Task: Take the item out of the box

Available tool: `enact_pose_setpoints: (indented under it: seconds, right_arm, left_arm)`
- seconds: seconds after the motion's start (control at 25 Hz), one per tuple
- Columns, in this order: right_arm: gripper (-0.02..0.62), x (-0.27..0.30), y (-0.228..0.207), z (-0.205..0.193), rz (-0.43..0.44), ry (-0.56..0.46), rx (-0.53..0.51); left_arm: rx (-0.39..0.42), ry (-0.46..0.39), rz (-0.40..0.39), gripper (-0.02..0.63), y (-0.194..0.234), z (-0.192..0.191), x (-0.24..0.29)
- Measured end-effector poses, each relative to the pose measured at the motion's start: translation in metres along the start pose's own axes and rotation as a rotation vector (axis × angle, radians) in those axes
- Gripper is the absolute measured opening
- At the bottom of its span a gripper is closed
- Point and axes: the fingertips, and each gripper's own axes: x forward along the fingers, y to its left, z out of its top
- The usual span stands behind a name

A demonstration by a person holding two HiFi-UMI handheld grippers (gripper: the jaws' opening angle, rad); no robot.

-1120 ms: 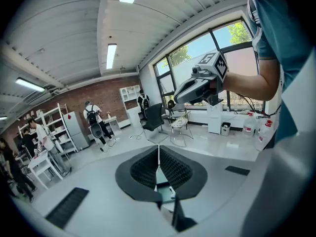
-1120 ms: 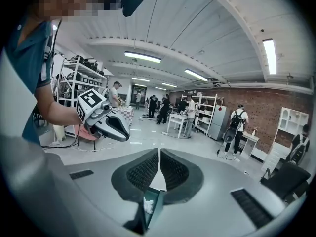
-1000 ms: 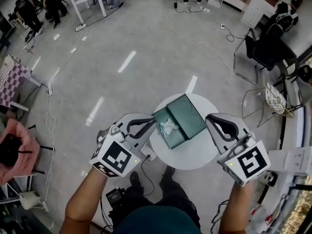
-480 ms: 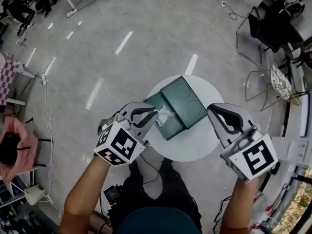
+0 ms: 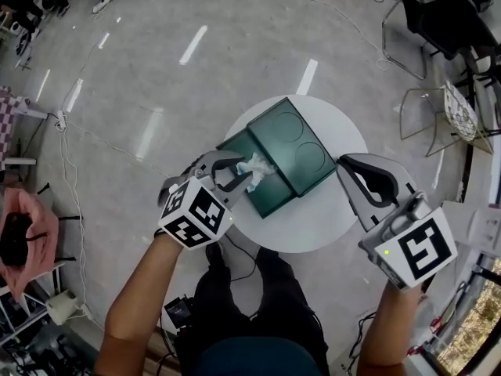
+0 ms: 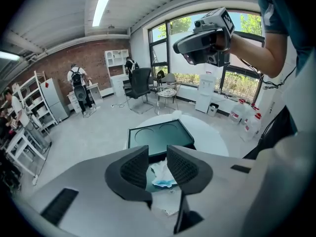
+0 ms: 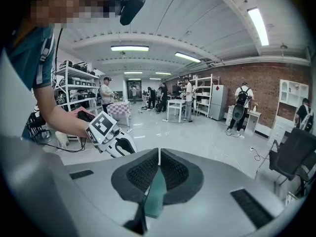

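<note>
**Q:** Left fingers (image 6: 131,169)?

**A:** Mine have just been opening, part-way, and grip nothing. The crumpled white wad (image 6: 160,174) shows between them, untouched, in the open green box (image 6: 158,137). My right fingers (image 7: 145,174) are closed and empty. I'd lower, then pinch centrally.

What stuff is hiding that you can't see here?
- White item: head view, the left tongs, jaws just opening, cover part; too crumpled to name.
- Box floor beneath it: hidden by the item.
- Whether the shut right tongs touch the box: their own jaws block the right gripper view.
</note>
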Motion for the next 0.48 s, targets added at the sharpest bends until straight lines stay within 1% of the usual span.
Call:
enact_pose_setpoints:
  seconds: [0.28, 0.48]
  right_arm:
    - [0.04, 0.021, -0.023, -0.048, 0.012, 0.029, 0.04]
    - [0.04, 0.031, -0.038, -0.082, 0.021, 0.049, 0.068]
  left_arm:
    - [-0.009, 0.081, -0.047, 0.191, -0.001, -0.035, 0.065]
    - [0.019, 0.173, -0.088, 0.249, -0.007, -0.064, 0.115]
